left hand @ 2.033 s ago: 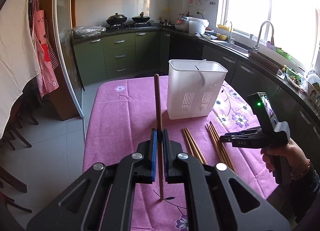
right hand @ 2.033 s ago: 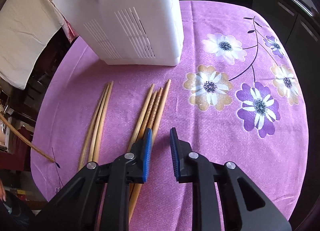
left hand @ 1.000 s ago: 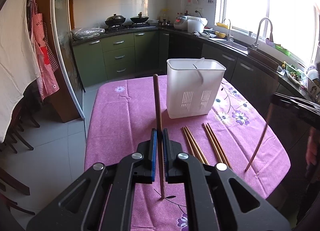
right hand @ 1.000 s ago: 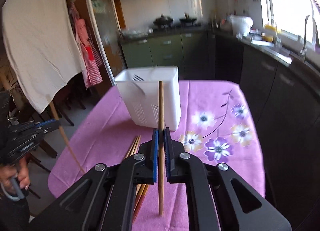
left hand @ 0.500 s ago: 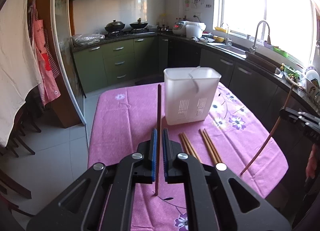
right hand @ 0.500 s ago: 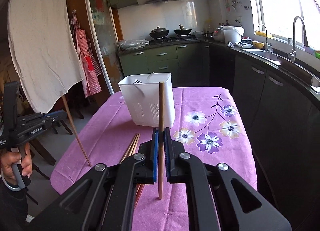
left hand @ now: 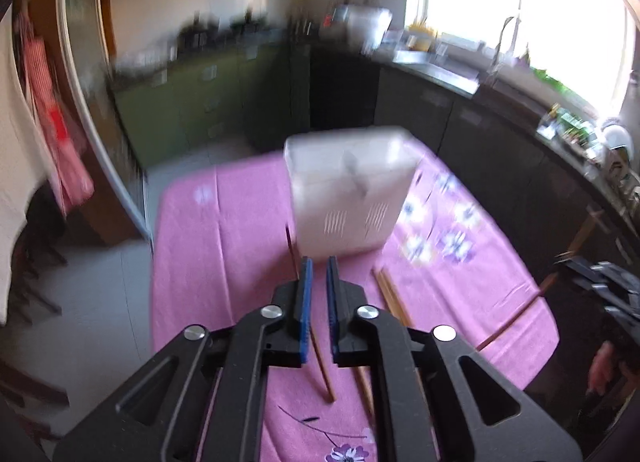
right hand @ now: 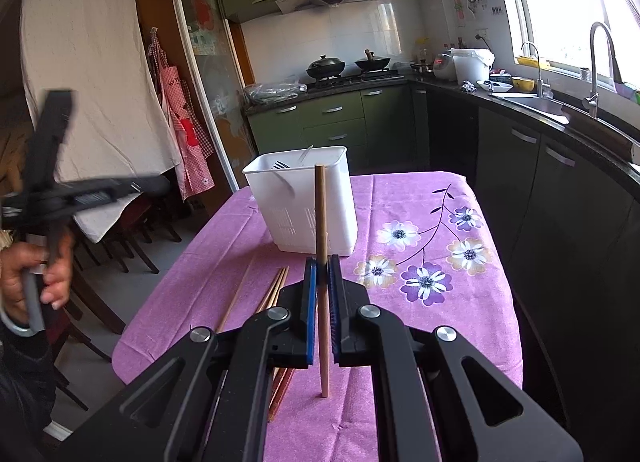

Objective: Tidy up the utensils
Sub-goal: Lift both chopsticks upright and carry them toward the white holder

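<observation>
The left wrist view is blurred. My left gripper (left hand: 317, 274) hovers over the pink tablecloth (left hand: 224, 246), just short of the white slotted caddy (left hand: 348, 198). Its jaws are opening, with cloth showing between the pads. A brown chopstick (left hand: 323, 370) hangs tilted there, crossing behind the left finger, and nothing presses on it. My right gripper (right hand: 322, 262) is shut on another chopstick (right hand: 320, 206), held upright before the caddy (right hand: 304, 202). From the left wrist, the right gripper (left hand: 600, 274) shows at the table's right edge. From the right wrist, the left gripper (right hand: 80, 190) is a blur in a hand.
Several more chopsticks (right hand: 276, 290) lie bunched on the cloth in front of the caddy, which holds a fork (right hand: 280, 165). One thin stick (right hand: 236, 294) slants to their left. Dark chairs (right hand: 120, 246) stand by the table's left side, and counters with a sink (right hand: 532, 102) run along the right.
The left gripper swung toward the caddy; its jaws parted and its chopstick went from upright and clamped to tilted and loose. The right gripper lifted a chopstick earlier and has lately stayed put.
</observation>
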The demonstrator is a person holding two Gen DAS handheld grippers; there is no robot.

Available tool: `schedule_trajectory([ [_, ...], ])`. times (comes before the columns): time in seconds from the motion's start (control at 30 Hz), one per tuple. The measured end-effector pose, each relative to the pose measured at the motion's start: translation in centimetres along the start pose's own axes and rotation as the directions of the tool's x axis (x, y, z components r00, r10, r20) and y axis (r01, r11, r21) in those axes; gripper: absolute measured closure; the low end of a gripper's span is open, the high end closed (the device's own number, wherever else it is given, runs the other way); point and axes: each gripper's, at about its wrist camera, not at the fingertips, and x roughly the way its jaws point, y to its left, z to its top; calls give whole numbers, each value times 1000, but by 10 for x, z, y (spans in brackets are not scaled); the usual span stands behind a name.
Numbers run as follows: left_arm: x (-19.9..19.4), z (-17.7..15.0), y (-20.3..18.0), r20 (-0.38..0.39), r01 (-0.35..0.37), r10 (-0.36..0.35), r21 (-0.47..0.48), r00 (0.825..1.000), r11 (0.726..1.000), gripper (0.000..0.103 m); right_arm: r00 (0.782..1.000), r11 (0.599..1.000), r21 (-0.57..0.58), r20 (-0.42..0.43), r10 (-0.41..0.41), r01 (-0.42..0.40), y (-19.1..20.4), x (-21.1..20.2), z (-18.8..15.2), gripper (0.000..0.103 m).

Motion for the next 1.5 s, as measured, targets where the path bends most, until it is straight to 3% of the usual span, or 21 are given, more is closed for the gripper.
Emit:
schedule_trajectory([
  [0.03,22,-2,2,-64,4,-5,-8,998,1000,85,1000,1000,4,1,3,-3,-2,-1,0,96],
  [0.13,76,-12,8,-193,0,-10,-54,981,999,83,1000,1000,8,2,4,-4,-4,-1,-1,96],
  [0.23,114,-13,13,-256,-25,3,-83,967,996,83,1000,1000,9,0,2,-2,-6,-1,0,96],
  [0.57,183,-8,20,-347,-90,46,-109,937,990,83,1000,1000,20,-2,3,-3,-10,-1,-1,96],
  [0.8,201,-6,21,-349,-111,68,-106,935,988,83,1000,1000,24,-5,4,-4,-12,0,-2,96],
  [0.87,202,-6,21,-345,-108,64,-109,936,988,86,1000,1000,26,-6,3,-3,-13,0,-2,96],
  [0.9,202,-6,21,-345,-106,63,-106,936,989,95,1000,1000,28,-6,2,-2,-13,0,-2,96],
  [0.93,202,-6,22,-346,-101,59,-104,936,989,97,1000,1000,29,-6,2,-2,-13,0,-2,96],
  [1.17,178,-22,34,-303,-79,36,-129,952,988,98,1000,1000,27,-7,5,-5,-13,0,-2,96],
  [1.5,59,-27,58,-67,-61,52,-139,996,988,98,1000,1000,18,-9,5,-5,-7,-1,-3,96],
])
